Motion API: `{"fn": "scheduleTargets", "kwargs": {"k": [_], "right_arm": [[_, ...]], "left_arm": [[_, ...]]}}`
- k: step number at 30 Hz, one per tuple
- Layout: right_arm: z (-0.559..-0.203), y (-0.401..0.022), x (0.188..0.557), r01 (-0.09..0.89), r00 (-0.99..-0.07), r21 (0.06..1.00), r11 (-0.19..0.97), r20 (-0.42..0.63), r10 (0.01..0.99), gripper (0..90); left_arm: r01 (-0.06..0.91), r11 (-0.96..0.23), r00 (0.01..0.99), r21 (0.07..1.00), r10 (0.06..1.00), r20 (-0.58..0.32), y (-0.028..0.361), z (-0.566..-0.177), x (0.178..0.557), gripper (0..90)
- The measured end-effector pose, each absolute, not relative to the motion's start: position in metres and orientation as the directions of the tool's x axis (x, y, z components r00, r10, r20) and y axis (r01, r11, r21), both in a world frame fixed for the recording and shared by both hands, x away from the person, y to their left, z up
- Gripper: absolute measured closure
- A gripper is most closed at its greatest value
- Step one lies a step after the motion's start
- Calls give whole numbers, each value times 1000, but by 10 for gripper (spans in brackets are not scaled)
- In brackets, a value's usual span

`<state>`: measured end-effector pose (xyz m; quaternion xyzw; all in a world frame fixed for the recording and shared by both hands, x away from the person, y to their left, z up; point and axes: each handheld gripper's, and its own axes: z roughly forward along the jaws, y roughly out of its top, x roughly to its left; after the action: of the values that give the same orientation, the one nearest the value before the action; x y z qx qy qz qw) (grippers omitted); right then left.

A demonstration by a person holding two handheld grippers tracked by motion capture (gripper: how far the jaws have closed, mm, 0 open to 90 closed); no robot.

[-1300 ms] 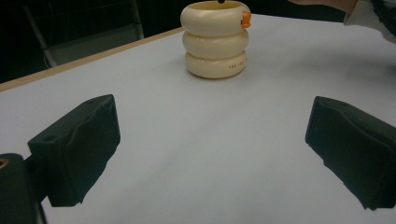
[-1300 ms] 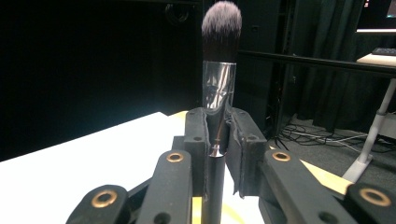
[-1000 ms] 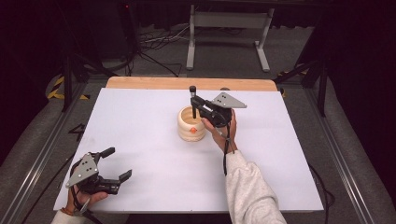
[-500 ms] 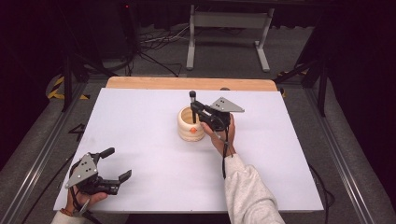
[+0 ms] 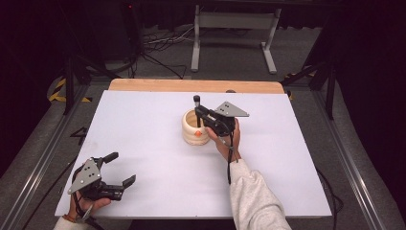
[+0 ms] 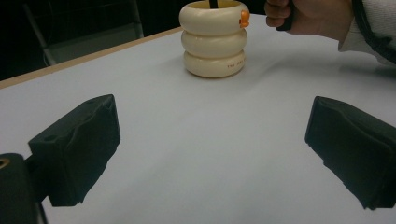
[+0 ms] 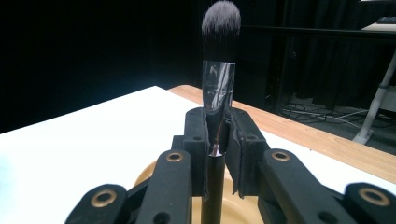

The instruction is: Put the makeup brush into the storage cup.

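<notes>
Holding the makeup brush [image 7: 219, 60] upright, your right hand-held gripper [image 5: 207, 120] is clenched on its black handle just below the silver ferrule, bristles up. It hangs over the mouth of the cream ringed holder [image 5: 195, 128], which sits a little past the middle of the counter [image 5: 143, 124], toward 12 o'clock. Over the last second the right hand has barely moved; the brush stood in this same spot above the holder then too. In the left gripper view the dark handle reaches down into the holder's opening, so I judge you are at the point of seating the brush or of lifting it clear, and the frames don't settle which.

Your left hand-held gripper [image 5: 117, 168] rests near the counter's edge at about 7 o'clock, jaws released and wide apart, holding nothing, well away from the holder and unchanged from a second ago.

Nothing else lies on the white surface, so nothing blocks the path. A wooden strip [image 5: 196, 86] runs along the far edge at 12 o'clock, with a metal stand [image 5: 234, 21] and cables [image 5: 158, 43] on the floor behind it. Only the holder's rim is close: mind that the handle does not catch it.
</notes>
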<state>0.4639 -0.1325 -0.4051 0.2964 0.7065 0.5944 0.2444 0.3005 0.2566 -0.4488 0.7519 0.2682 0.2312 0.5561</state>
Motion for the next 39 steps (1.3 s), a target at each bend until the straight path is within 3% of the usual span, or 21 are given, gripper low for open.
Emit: {"fn": "scheduleTargets", "kwargs": {"k": [32, 39], "right_arm": [[-412, -137, 459, 133, -695, 985, 110, 14, 719, 784], [-407, -140, 459, 127, -684, 986, 107, 9, 730, 647]], "left_arm": [[156, -242, 752, 958, 658, 44, 256, -449, 299, 44], [158, -243, 753, 957, 657, 42, 255, -449, 299, 52]]}}
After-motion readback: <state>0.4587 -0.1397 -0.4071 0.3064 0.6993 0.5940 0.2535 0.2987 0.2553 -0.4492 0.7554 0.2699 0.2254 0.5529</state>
